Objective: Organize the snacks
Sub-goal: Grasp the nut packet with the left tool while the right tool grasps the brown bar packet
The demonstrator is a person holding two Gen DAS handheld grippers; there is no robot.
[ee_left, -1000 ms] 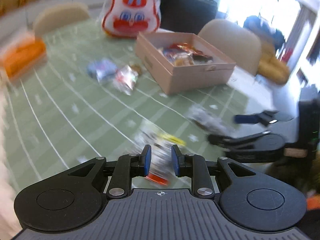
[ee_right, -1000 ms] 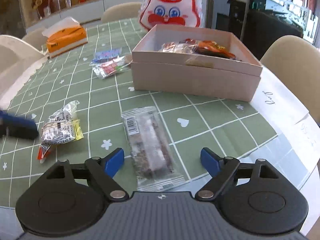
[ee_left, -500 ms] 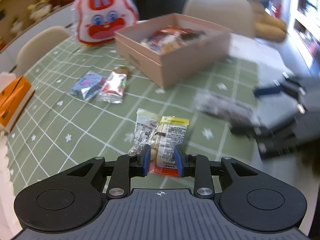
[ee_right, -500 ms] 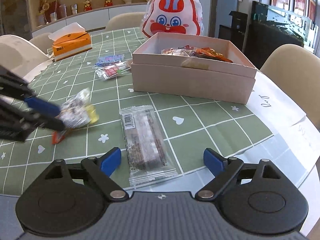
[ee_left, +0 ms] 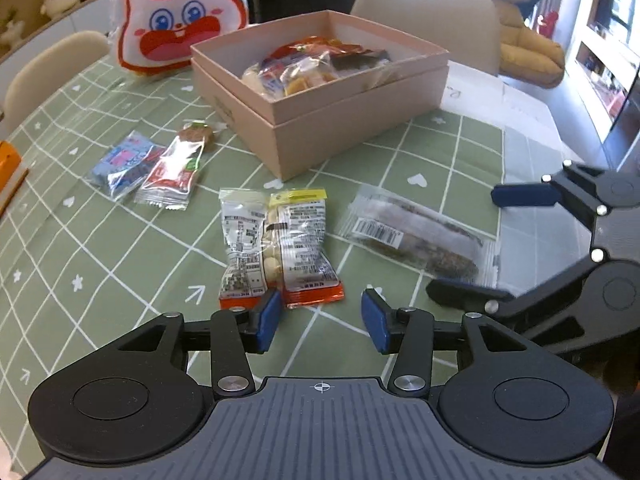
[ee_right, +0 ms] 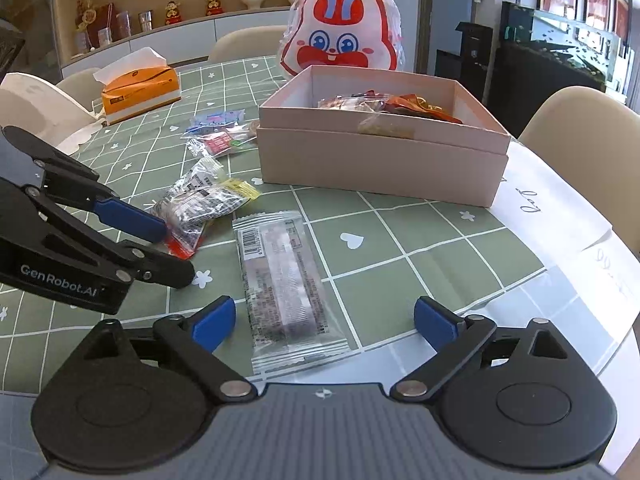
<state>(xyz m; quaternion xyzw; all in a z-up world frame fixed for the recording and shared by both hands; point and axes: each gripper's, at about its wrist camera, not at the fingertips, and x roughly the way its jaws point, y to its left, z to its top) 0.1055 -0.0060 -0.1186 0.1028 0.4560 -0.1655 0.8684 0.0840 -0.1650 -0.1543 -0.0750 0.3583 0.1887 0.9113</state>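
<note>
Two pkts (ee_left: 152, 168) beside pink box (ee_left: 320, 128), both hand-held grippers apart, left (ee_left: 320, 316) just widened, empty.

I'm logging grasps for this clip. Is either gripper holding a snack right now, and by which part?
Neither. The left gripper, jaws just opening, hovers near the nut packet; the right gripper straddles the clear-wrapped bar untouched.

Pink box (ee_left: 352, 120) open, part-filled with snacks; nut packet (ee_left: 276, 248), dark bar (ee_left: 416, 236) flat in front, probably unopened.
</note>
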